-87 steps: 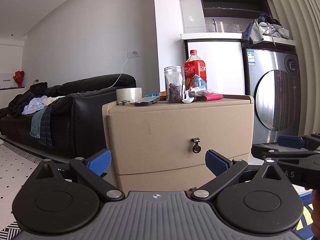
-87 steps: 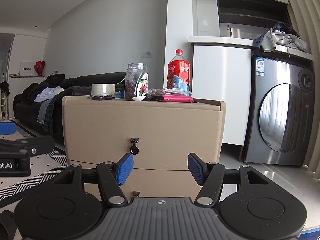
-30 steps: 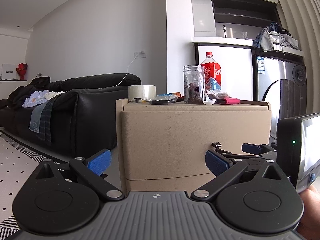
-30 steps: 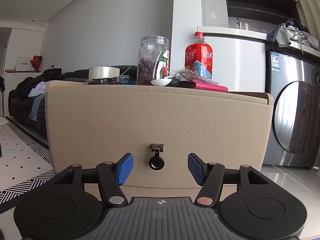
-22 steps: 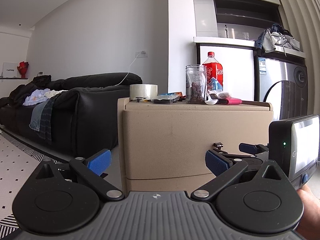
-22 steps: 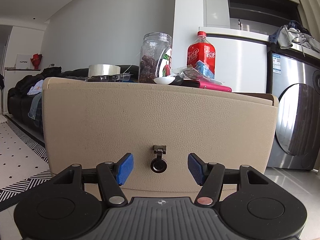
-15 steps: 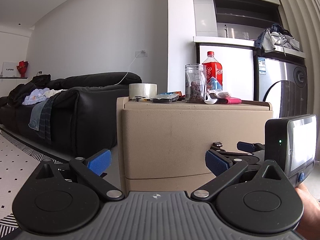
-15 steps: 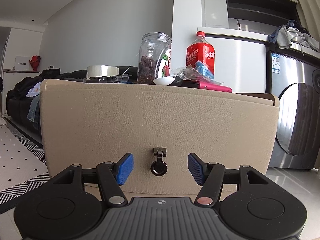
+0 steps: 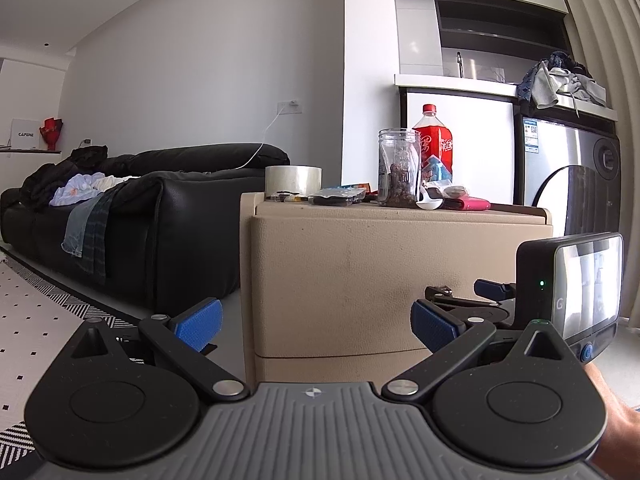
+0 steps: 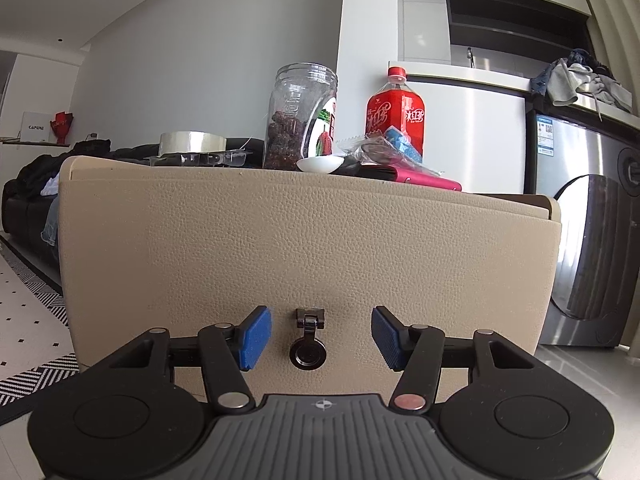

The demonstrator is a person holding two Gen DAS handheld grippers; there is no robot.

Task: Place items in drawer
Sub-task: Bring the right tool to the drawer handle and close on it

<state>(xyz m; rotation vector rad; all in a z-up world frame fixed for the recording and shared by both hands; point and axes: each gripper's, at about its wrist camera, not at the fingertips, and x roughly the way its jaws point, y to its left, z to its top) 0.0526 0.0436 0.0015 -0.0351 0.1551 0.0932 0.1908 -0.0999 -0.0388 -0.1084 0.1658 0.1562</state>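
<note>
Now closer — right gripper (image 10: 316, 338) (fingers apart) at drawer handle (image 10: 308, 340).

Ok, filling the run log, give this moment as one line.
phase: approach | right gripper: open, straddling drawer pull | left gripper: open, empty | drawer: closed | items: on top

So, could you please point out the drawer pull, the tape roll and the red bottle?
drawer pull (image 10: 308, 354): right wrist view, on its ring.
tape roll (image 10: 193, 143): right wrist view, outer side.
red bottle (image 10: 394, 116): right wrist view, on its label.
</note>
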